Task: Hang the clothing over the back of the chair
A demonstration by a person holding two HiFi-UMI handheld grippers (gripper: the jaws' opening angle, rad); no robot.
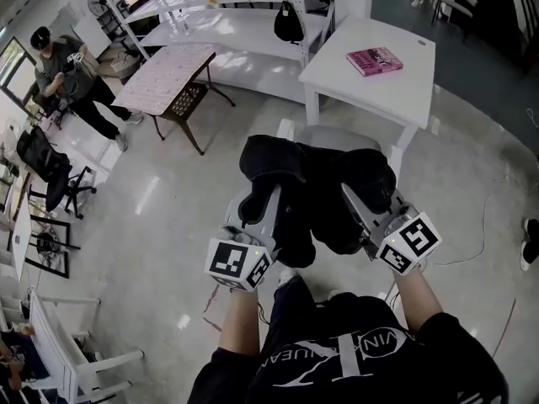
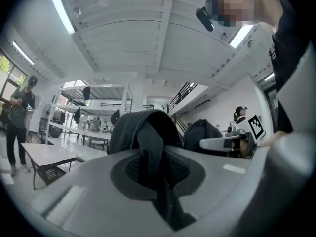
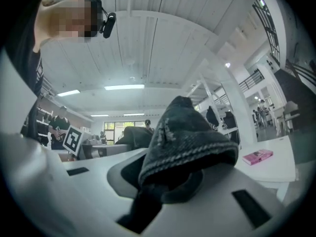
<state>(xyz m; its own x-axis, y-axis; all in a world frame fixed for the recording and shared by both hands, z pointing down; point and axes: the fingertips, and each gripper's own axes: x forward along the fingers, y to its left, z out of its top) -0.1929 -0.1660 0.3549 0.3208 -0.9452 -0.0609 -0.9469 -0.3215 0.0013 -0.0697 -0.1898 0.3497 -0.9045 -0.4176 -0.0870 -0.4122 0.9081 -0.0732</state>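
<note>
Counts: 1 piece of clothing, 1 chair, 2 grippers, 2 benches, 1 book, 1 bystander.

Landmark is the chair; only a grey strip of it shows.
- Far left of the chair: person standing, holding something in both hands.
- Left of the chair, further back: patterned bench, nothing on it.
- Just this side of the chair, left: left gripper, fingers closed on a dark fold of the clothing, with cloth trailing down through the gap.
- The clothing is bunched in the air between both grippers, in front of the chair and covering most of it, not draped on it.
- Just this side of the chair, right: right gripper, fingers clamped on a stitched hem of the same clothing.
- Right of and behind the chair, close up: white bench carrying one pink book.

Only the bunched clothing blocks the view of the chair.
</note>
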